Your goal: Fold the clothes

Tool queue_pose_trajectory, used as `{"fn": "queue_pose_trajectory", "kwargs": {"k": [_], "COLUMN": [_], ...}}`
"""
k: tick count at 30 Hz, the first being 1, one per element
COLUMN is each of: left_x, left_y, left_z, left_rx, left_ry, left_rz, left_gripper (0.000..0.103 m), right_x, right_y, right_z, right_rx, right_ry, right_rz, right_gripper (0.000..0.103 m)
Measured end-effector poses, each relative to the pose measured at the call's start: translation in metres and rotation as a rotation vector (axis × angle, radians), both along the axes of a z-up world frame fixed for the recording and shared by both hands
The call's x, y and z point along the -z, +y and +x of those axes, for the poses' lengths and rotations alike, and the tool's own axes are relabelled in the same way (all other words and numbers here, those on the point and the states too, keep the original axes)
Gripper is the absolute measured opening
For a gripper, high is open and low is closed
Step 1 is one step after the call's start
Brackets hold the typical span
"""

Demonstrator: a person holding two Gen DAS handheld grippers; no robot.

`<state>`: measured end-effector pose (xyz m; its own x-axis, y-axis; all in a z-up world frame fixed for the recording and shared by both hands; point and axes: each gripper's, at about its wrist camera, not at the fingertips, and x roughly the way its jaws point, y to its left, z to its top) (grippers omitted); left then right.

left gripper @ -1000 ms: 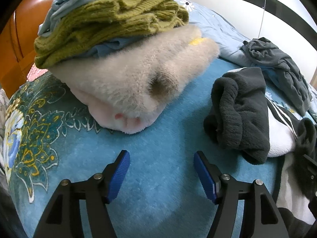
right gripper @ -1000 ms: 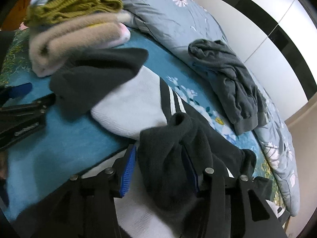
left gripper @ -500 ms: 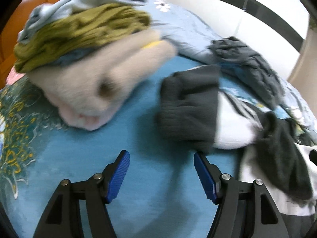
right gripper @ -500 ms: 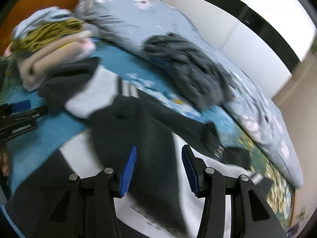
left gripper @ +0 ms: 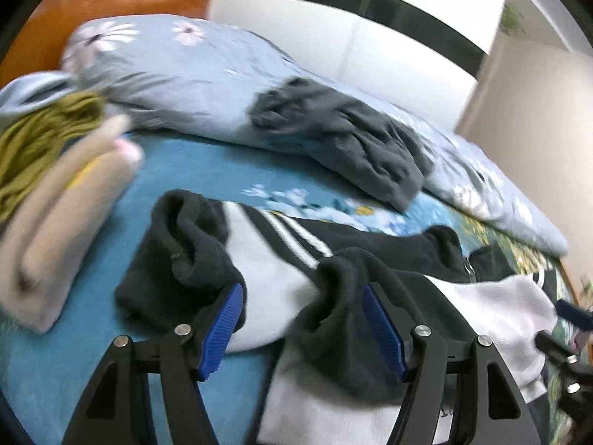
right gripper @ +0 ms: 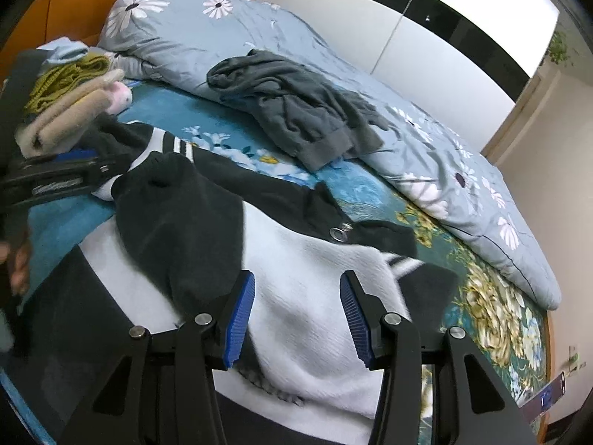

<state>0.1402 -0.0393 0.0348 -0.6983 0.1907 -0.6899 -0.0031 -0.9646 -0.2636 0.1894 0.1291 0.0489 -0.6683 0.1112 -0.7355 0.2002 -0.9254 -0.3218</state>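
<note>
**Folding the black-and-white jacket: both claws free**

Hovering over the black-and-white jacket (right gripper: 304, 296), which lies spread across the teal blanket (left gripper: 207, 170) on the bed, both sleeves flopped inward on the white body. Left claw (left gripper: 302, 328) is spread, nothing pinched; one dark sleeve cuff (left gripper: 185, 244) sits just beyond its left pad, the other bunched between the pads but not pressed. Right claw (right gripper: 296, 320) is also spread, pads apart over white fabric, gripping nothing.

Doing it well, as I judge it: flatten the sleeves first, pinch at a seam or hem edge rather than bulk fleece, take one layer only, fold toward the centre, keep both claws level so the edge stays straight. The thick fleece will likely spring back, so press the crease down.

Counts: one jacket in work, two sleeves visible. One grey garment (right gripper: 296, 111) unfolded, crumpled on the pale floral duvet (right gripper: 426, 141). One folded stack (right gripper: 70, 100) near the headboard, at least three items: beige, olive knit, light blue. Two claws.
</note>
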Motion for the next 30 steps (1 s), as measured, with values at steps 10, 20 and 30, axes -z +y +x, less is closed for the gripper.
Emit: {"fn": "queue_pose_trajectory", "kwargs": {"k": [10, 20, 30], "left_x": [0.023, 0.038, 0.042], "left_y": [0.004, -0.007, -0.007], "left_z": [-0.036, -0.040, -0.043], "left_rx": [0.159, 0.198, 0.224], "left_ry": [-0.066, -0.088, -0.118], "left_rz": [0.192, 0.290, 0.272], "left_gripper": [0.047, 0.020, 0.037], "right_x": [-0.025, 0.041, 0.087], "right_y": [0.147, 0.244, 0.244], "right_z": [-0.002, -0.046, -0.075], "right_rx": [0.329, 0.535, 0.530], "right_ry": [0.034, -0.103, -0.228], "right_rz": [-0.281, -0.882, -1.072], "right_gripper": [0.049, 0.049, 0.049]}}
